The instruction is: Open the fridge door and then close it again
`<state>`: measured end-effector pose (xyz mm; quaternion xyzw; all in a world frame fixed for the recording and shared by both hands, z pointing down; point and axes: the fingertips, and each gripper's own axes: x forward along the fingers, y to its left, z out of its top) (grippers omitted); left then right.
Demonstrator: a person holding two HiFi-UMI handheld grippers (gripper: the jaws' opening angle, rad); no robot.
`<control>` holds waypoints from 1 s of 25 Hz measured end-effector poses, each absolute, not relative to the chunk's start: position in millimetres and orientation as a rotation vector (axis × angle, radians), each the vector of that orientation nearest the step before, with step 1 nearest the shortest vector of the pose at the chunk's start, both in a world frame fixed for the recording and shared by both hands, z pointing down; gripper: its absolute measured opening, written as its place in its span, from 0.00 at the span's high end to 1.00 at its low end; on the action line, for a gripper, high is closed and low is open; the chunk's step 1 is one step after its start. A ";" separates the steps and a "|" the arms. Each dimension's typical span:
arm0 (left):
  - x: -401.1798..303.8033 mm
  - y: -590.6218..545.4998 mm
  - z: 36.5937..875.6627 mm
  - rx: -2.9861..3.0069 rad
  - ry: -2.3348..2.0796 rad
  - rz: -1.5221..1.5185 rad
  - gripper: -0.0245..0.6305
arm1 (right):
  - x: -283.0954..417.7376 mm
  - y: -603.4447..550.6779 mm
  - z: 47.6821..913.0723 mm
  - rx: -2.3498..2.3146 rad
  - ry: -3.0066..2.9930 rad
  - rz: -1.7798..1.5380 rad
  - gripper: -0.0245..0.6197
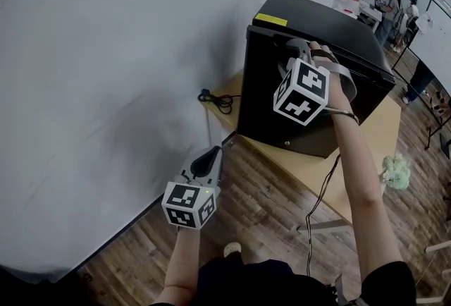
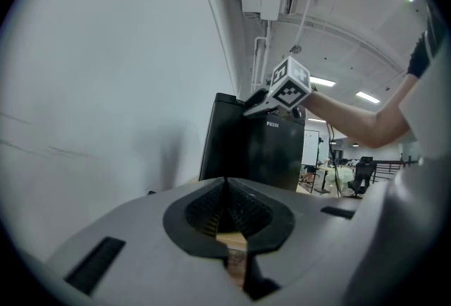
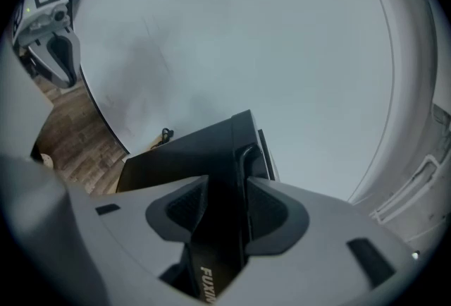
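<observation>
Black fridge (image 1: 331,37) sits on a wooden table (image 1: 370,149), close to the white wall (image 1: 106,51). Its door (image 1: 261,86) faces the person. Whether the door is cracked open can't be told.

Right gripper (image 1: 292,44) is at the door's top edge, near the corner on the wall side. In the right gripper view the jaws straddle that edge, partly spread, with the pads (image 3: 187,209) against the door on both sides, so it is gripping the door.

Left gripper (image 1: 210,153) hangs low over the wood floor (image 1: 261,206), well apart from the fridge and pointing toward it. Its jaws are pressed together with nothing between them.

Black cable (image 1: 215,99) lies on the table beside the fridge.
</observation>
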<state>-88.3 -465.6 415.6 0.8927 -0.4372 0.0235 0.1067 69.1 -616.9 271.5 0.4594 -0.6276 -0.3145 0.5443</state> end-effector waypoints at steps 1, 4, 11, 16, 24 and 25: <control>-89.5 -465.0 414.8 2.628 -1.291 0.066 0.95 | 65.2 -607.1 271.1 1.076 -1.510 -0.746 0.73; -91.9 -460.0 410.8 2.632 -1.304 0.054 0.95 | 53.6 -582.0 269.2 1.049 -1.550 -0.781 0.72; -87.6 -425.3 409.6 2.642 -1.300 0.061 0.95 | 49.7 -548.4 271.2 1.025 -1.570 -0.792 0.71; -88.6 -399.4 408.5 2.635 -1.320 0.067 0.95 | 46.8 -522.1 270.5 1.003 -1.596 -0.795 0.70; -79.9 -352.4 403.6 2.630 -1.331 0.068 0.95 | 47.1 -476.4 270.1 0.967 -1.625 -0.793 0.70; -78.4 -346.9 403.4 2.628 -1.333 0.068 0.95 | 48.0 -471.6 269.8 0.966 -1.622 -0.799 0.70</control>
